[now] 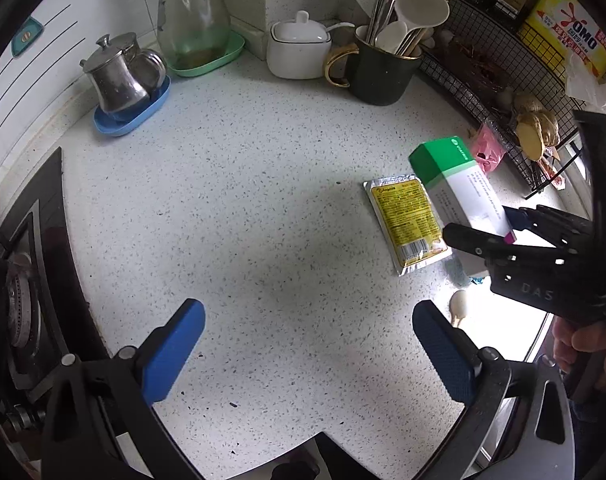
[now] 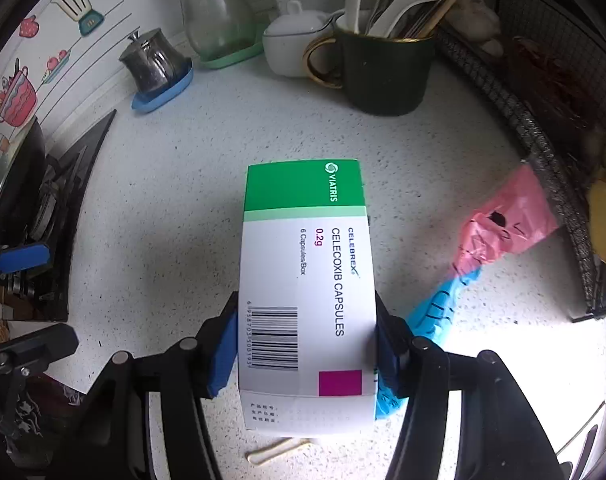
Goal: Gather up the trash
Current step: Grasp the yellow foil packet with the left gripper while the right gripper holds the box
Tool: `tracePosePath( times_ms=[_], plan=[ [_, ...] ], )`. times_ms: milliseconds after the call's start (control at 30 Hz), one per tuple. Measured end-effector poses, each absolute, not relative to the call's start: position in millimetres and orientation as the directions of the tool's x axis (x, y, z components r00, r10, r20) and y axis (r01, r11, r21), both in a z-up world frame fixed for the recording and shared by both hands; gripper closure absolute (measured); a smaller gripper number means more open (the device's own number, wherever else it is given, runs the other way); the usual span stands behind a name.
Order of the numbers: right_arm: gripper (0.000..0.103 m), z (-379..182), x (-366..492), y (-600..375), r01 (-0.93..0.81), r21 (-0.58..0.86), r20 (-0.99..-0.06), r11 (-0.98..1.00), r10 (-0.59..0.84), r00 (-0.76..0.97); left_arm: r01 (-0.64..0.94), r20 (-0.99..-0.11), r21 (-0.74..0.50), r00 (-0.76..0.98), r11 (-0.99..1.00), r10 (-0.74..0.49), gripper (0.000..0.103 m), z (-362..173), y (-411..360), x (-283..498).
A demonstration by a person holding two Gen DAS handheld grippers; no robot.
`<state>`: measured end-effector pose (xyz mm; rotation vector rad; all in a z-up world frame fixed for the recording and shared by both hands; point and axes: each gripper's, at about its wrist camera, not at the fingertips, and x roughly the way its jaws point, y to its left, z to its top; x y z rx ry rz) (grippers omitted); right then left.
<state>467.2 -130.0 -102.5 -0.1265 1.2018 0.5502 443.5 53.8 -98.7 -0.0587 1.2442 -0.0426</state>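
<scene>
Item: medicine box point(image 2: 303, 280), green and white. Location: raised off the speckled surface point(image 1: 243, 200), clamped by its long sides in the right tool point(image 2: 307, 348); long axis runs forward along the fingers. Left tool point(image 1: 303, 344): pads apart, empty, farther off. Yellow sachet point(image 1: 407, 220) lies flat just beside the box

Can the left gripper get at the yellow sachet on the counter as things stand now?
Probably yes. The left gripper is open and empty, with bare counter before it. The yellow sachet lies flat, though the medicine box in the right gripper hangs close beside it.
</scene>
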Motion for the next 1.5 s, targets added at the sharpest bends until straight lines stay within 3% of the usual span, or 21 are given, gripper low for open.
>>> tracePosePath(
  times_ms=[600,900,1033,1300,1400,1500],
  plan=[
    [0.048,-92,444,-246,-0.270,0.142,-0.906,0.952,0.235,0.352,0.061,-0.970,-0.119,0.208,0.991,-0.129,0.000,-160,-34,503],
    [0.048,-106,436,-255,-0.235,0.145,-0.912,0.961,0.222,0.346,0.034,-0.983,-0.052,0.176,0.998,-0.057,0.000,-193,-55,529],
    [0.048,-108,434,-256,-0.236,0.146,-0.912,0.961,0.223,0.344,0.063,-0.983,0.048,0.181,0.997,0.036,0.000,-205,-68,536],
    [0.048,-107,431,-269,-0.225,0.171,-0.904,0.959,0.243,0.351,0.028,-0.983,0.011,0.186,1.000,0.006,0.000,-216,-72,541],
    [0.048,-107,430,-273,-0.219,0.177,-0.904,0.959,0.247,0.350,0.007,-0.983,0.009,0.181,1.000,0.008,0.007,-214,-70,537],
    [0.048,-107,430,-273,-0.218,0.183,-0.903,0.959,0.252,0.349,0.023,-0.982,0.009,0.188,1.000,0.004,0.026,-209,-70,533]
  ],
)
